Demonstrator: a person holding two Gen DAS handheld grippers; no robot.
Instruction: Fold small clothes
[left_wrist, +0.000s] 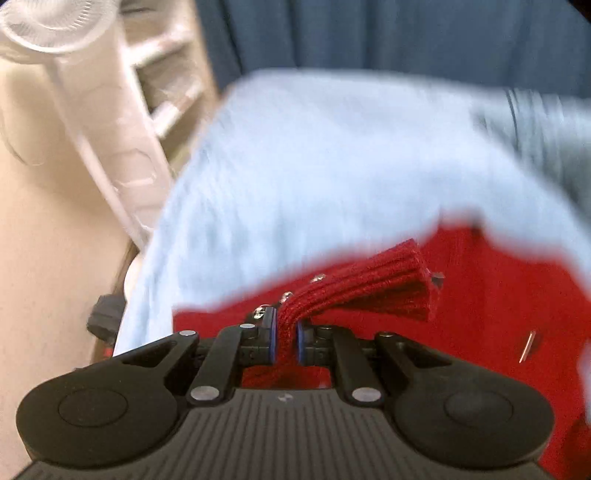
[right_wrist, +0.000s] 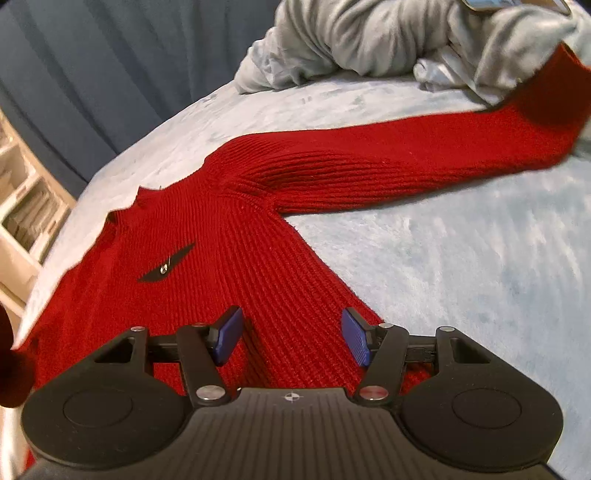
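Observation:
A red ribbed knit sweater (right_wrist: 221, 240) lies flat on a pale blue fleece blanket (right_wrist: 461, 258), one long sleeve (right_wrist: 406, 158) stretched out to the far right. A small black emblem (right_wrist: 166, 264) sits on its chest. My right gripper (right_wrist: 291, 332) hovers open just over the sweater's body, nothing between its blue pads. In the left wrist view my left gripper (left_wrist: 286, 328) is shut on the ribbed cuff (left_wrist: 388, 291) of the other red sleeve, which sticks up past the pads over the sweater (left_wrist: 480, 314).
A heap of grey clothes (right_wrist: 369, 37) lies at the blanket's far edge. A dark blue curtain (right_wrist: 92, 74) hangs behind. White shelving (right_wrist: 22, 206) stands to the left, and a white fan on a stand (left_wrist: 110, 129) is beside the blanket (left_wrist: 295, 166).

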